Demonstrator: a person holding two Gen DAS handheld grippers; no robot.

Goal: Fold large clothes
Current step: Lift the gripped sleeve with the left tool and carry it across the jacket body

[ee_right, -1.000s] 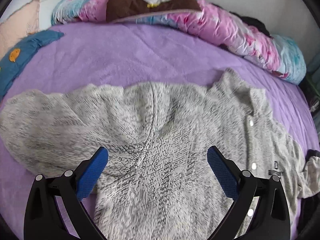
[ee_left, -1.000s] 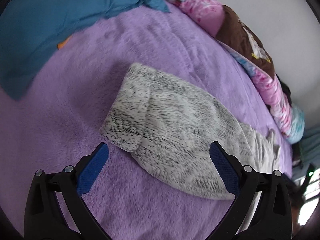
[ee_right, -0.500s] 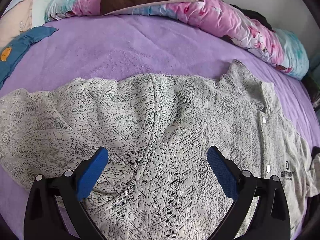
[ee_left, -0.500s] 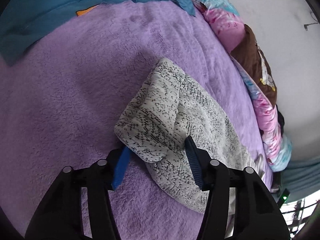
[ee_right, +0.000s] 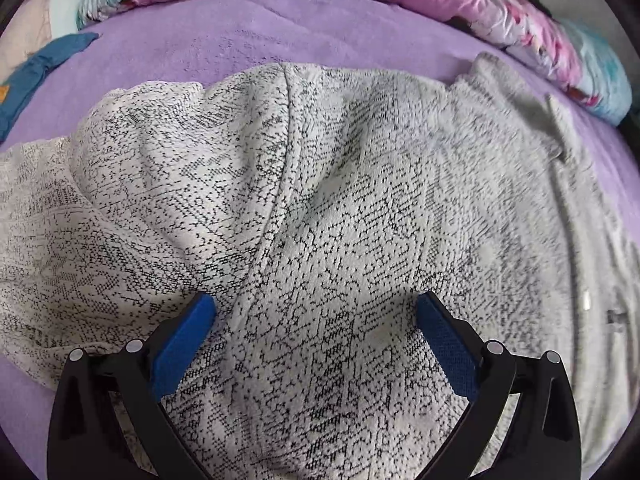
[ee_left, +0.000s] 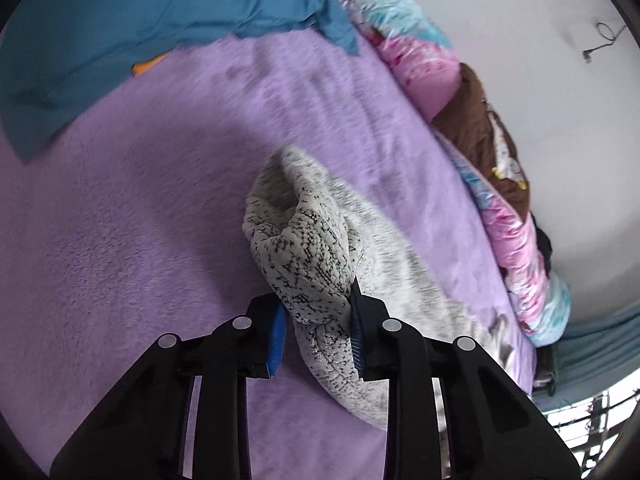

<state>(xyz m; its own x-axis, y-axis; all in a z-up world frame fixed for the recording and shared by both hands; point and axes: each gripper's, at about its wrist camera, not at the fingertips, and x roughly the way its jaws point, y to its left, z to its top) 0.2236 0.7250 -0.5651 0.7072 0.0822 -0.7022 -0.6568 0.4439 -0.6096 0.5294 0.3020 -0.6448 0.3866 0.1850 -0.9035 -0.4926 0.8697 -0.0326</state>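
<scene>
A grey-and-white speckled knit shirt point(ee_right: 340, 200) with a button placket lies spread on a purple bed cover point(ee_right: 248, 40). In the left wrist view its sleeve end point(ee_left: 304, 240) is bunched and lifted off the cover. My left gripper point(ee_left: 316, 312) is closing on that sleeve, its blue pads pressing the fabric from both sides. In the right wrist view my right gripper point(ee_right: 316, 312) stands open, low over the shirt's shoulder seam, its blue fingertips point(ee_right: 200, 312) touching or nearly touching the knit with nothing pinched.
A blue sheet with orange prints point(ee_left: 160, 20) lies at the cover's far left. A rolled pink-and-turquoise quilt point(ee_right: 500, 12) and a brown cushion point(ee_left: 480, 128) line the wall side. A window shows at the lower right point(ee_left: 580, 420).
The left gripper's jaws went from wide open to closed on the sleeve end, which is now bunched and raised. The right gripper sank closer to the shirt, still open.
</scene>
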